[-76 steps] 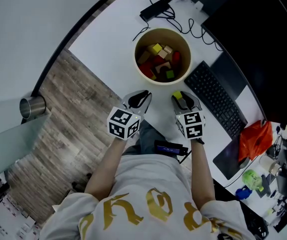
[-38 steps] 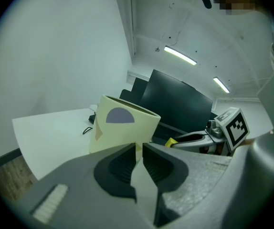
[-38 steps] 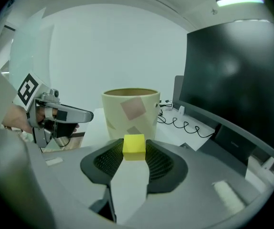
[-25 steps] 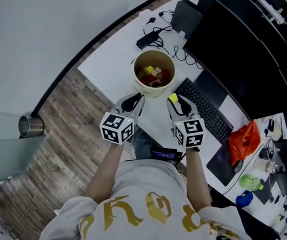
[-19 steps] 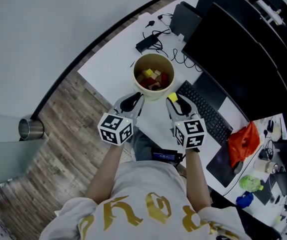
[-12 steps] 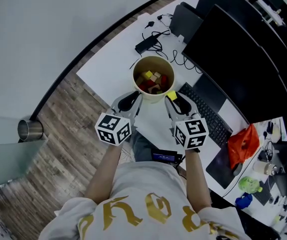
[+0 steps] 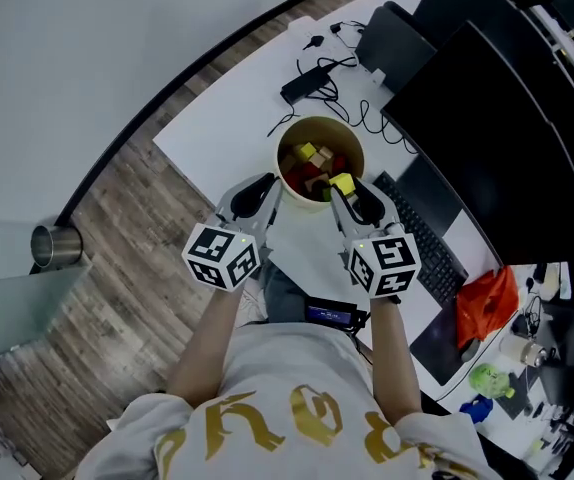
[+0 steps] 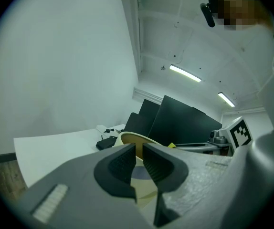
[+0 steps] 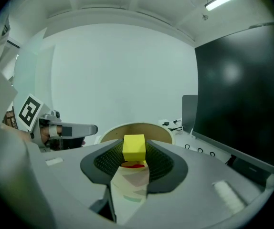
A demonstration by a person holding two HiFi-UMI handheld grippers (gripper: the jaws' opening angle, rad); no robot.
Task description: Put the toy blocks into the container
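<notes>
A round tan container (image 7: 319, 128) stands on the white desk and holds several coloured blocks (image 7: 308, 164). My right gripper (image 7: 344, 186) is shut on a yellow block (image 9: 134, 148), which hangs over the container's near rim (image 9: 135, 126). My left gripper (image 7: 266, 190) sits just left of the container (image 8: 133, 138), its jaws nearly together with nothing between them.
A black keyboard (image 7: 427, 243) lies right of the container, below dark monitors (image 7: 512, 98). A power brick and cables (image 7: 312, 78) lie behind the container. The white desk (image 7: 227, 128) ends near my grippers, with wooden floor (image 7: 117, 238) and a metal can (image 7: 51, 245) to the left.
Both grippers have moved forward to the container. The yellow block in the right gripper has gone from short of the rim to over it.
</notes>
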